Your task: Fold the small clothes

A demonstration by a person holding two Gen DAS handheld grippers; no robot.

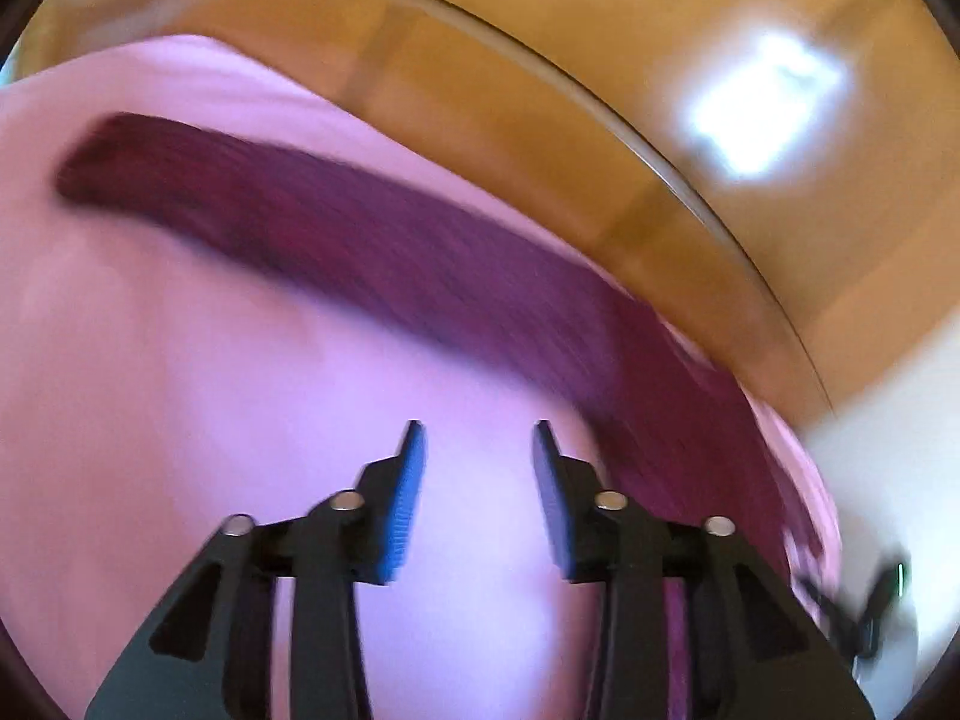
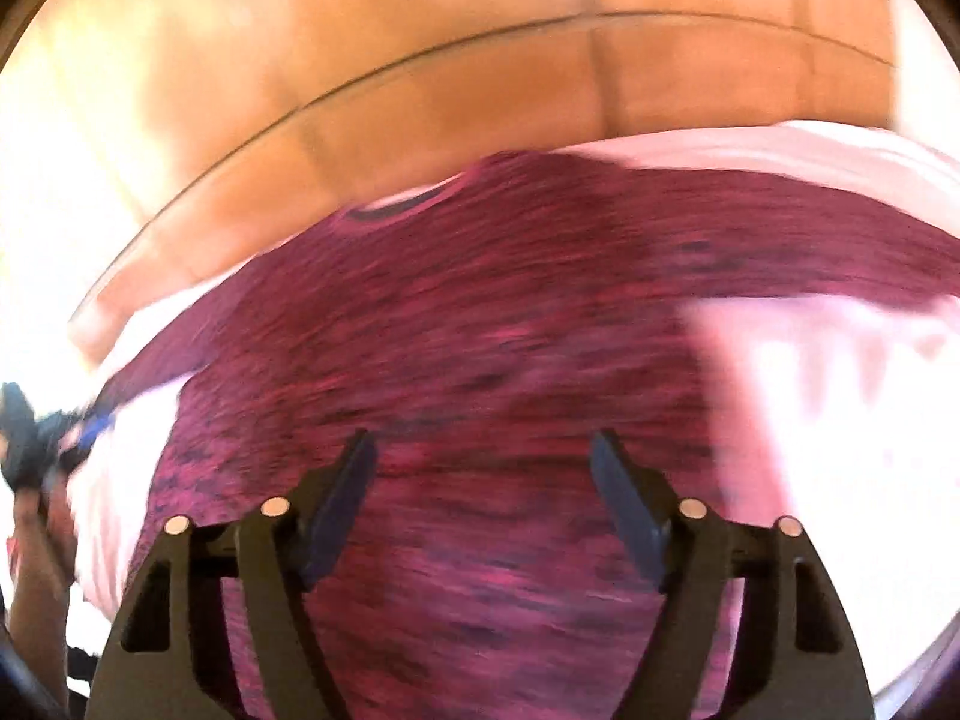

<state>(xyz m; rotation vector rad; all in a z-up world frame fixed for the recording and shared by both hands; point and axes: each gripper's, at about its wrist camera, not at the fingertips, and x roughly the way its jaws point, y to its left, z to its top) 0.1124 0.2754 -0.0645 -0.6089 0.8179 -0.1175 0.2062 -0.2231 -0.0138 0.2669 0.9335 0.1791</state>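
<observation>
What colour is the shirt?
Dark magenta shirt with black flecks; clearest in the right wrist view.

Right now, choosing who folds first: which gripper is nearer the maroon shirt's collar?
Right. The right gripper hovers over the maroon shirt, facing its collar; the left gripper is over the pink cloth.

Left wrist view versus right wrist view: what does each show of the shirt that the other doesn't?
Only the left wrist view shows the long maroon sleeve stretched out across the pink cloth, ending in a cuff, with the open left gripper over bare cloth. Only the right wrist view shows the dark-trimmed neckline and the broad body of the maroon heathered knit shirt, under the open right gripper. Both show the pink cloth, the shirt lying on it, the wooden table, and motion blur.
</observation>
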